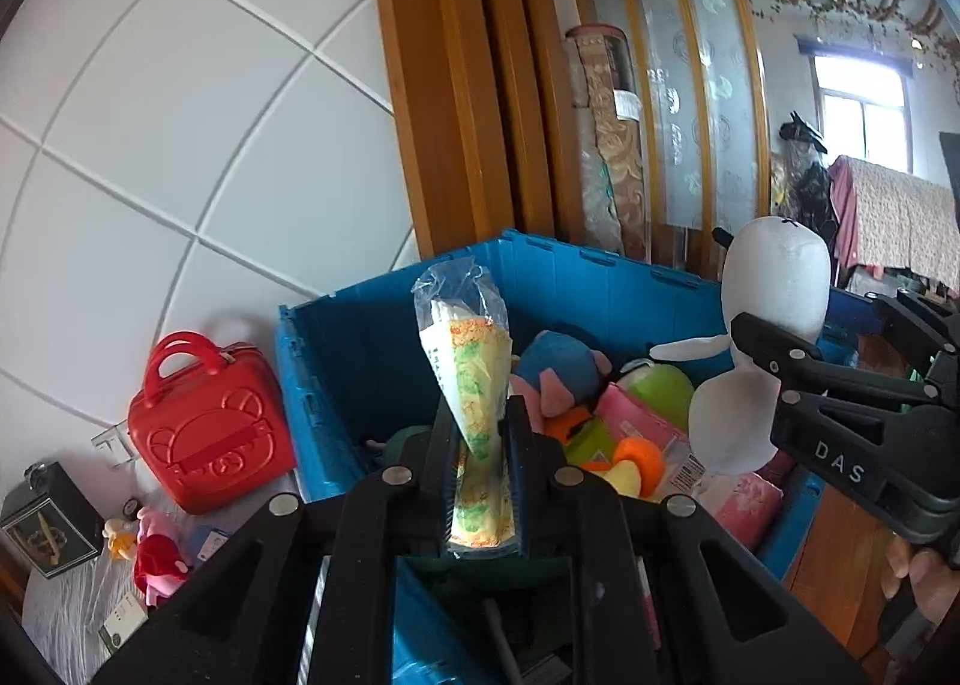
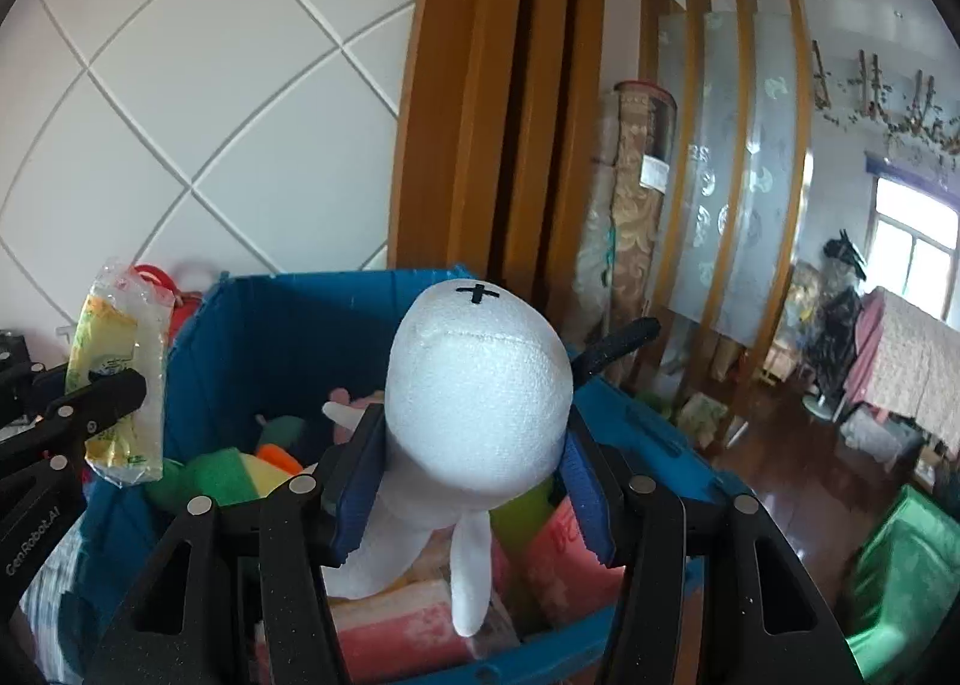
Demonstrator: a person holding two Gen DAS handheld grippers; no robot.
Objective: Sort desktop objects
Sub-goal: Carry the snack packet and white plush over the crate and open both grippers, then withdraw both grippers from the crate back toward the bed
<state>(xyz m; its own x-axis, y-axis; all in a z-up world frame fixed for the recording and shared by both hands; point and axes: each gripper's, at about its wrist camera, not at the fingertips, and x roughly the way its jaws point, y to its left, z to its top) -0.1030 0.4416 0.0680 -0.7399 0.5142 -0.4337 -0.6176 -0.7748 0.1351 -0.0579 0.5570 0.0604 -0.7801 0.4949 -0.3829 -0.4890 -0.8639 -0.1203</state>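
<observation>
My left gripper (image 1: 483,439) is shut on a clear plastic packet with a yellow-green printed roll (image 1: 471,379) and holds it upright above the blue crate (image 1: 360,361). The packet also shows at the left of the right wrist view (image 2: 120,379). My right gripper (image 2: 468,481) is shut on a white plush doll (image 2: 474,397) with a black cross on its head, held above the same crate (image 2: 288,337). In the left wrist view the doll (image 1: 774,283) and the right gripper (image 1: 762,361) are at the right.
The crate holds several plush toys, a green ball (image 1: 660,391) and pink packs (image 2: 414,625). Left of the crate stand a red case (image 1: 207,433), a dark box (image 1: 48,517) and a small pink doll (image 1: 159,559). White tiled wall and a wooden door frame are behind.
</observation>
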